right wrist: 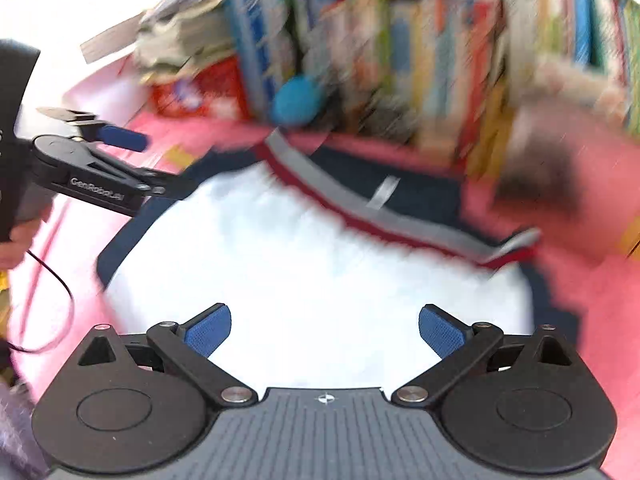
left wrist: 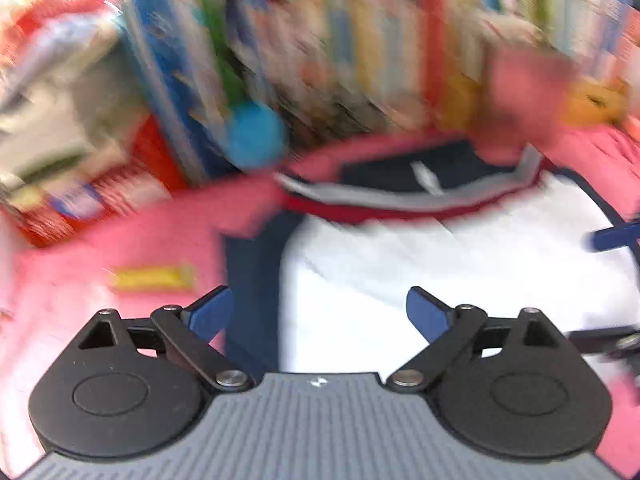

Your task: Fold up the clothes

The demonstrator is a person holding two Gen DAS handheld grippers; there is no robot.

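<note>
A white shirt (left wrist: 460,272) with navy sleeves and a red, grey and navy collar (left wrist: 400,200) lies flat on a pink cover (left wrist: 100,260). My left gripper (left wrist: 320,312) is open and empty above the shirt's left side. My right gripper (right wrist: 325,330) is open and empty over the white body of the shirt (right wrist: 300,260), whose collar (right wrist: 360,208) lies beyond. The left gripper also shows in the right wrist view (right wrist: 120,140), at the shirt's left edge. Both views are motion-blurred.
A row of upright books (left wrist: 360,60) stands behind the shirt, with a blue ball (left wrist: 256,140) in front of it. A stack of papers (right wrist: 180,40) lies at the left. A yellow strip (left wrist: 152,278) lies on the pink cover.
</note>
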